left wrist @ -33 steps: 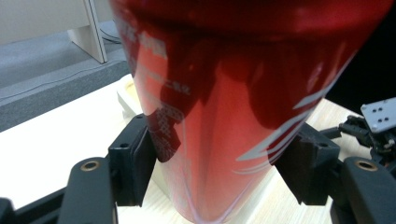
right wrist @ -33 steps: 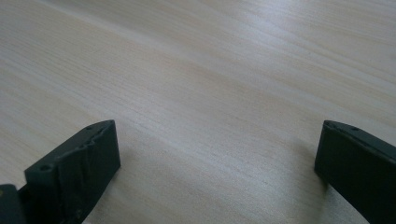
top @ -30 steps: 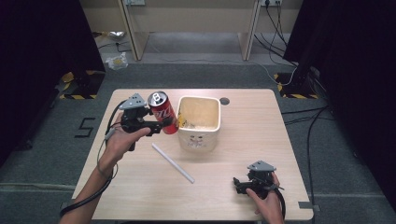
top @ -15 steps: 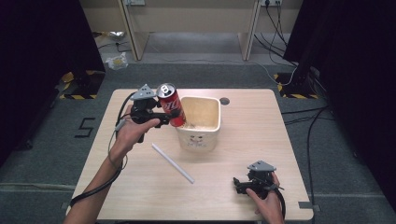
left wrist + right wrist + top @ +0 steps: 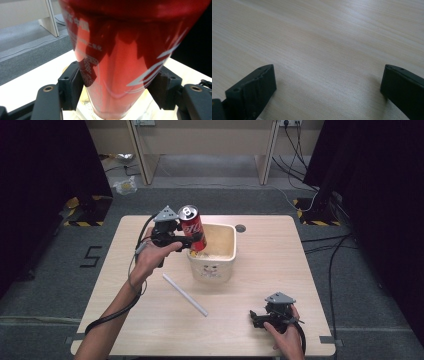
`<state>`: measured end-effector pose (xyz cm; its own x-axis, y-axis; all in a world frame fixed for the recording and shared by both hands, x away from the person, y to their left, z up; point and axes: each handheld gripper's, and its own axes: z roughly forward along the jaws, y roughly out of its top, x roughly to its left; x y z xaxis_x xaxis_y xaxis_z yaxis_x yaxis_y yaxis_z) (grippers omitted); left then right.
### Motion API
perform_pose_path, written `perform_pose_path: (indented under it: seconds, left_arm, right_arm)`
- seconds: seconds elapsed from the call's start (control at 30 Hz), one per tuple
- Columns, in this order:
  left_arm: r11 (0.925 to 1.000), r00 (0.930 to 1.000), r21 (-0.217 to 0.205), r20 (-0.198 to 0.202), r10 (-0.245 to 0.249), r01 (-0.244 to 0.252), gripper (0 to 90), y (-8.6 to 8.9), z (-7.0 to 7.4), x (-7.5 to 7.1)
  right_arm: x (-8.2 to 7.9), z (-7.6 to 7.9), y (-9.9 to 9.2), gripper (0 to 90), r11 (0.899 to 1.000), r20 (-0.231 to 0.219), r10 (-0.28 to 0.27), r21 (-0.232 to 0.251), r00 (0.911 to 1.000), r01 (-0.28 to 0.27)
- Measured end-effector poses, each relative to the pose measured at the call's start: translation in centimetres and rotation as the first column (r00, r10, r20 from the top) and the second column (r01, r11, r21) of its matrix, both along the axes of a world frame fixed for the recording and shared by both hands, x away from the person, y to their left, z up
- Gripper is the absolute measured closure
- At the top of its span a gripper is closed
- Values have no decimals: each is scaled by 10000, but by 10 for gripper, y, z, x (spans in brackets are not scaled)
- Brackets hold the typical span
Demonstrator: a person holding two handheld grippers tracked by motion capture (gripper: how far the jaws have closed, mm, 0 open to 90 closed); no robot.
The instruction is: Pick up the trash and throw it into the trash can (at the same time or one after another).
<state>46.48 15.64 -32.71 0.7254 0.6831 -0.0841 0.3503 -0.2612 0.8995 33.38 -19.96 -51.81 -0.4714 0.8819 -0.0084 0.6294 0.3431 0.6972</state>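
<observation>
The step in hand is judged to be the carrying of the red can [image 5: 193, 227] to the cream tub [image 5: 224, 266]: the can is clamped between the jaws of the left gripper [image 5: 192, 241], held tilted in the air over the tub's near-left rim. Next, it would have to be brought over the opening and released. On the counter [image 5: 260, 255] are counted one tub, one can, one white straw [image 5: 185, 294]. The right gripper [image 5: 256, 317] rests near the counter's front edge, jaws wide, nothing between them.
</observation>
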Motion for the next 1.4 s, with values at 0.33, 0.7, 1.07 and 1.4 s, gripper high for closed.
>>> perform_pose_path:
  seconds: [0.33,0.7,1.07,1.4]
  left_arm:
    - [9998,9997,147,-206,132,-129,336,-15,-15,15]
    - [9977,9991,637,-326,271,-250,335,-23,-32,21]
    - [9947,9979,970,-519,383,-332,333,-22,-47,23]
    - [9922,9976,1218,-595,347,-272,323,-23,-51,24]
  right_arm:
    - [0,0,-1,3,10000,25,45,-28,10000,-45]
    - [0,0,-1,3,10000,10,80,-38,10000,-80]
    - [0,0,-1,3,10000,26,83,-22,10000,-83]
    - [0,0,-1,3,10000,30,80,-21,10000,-80]
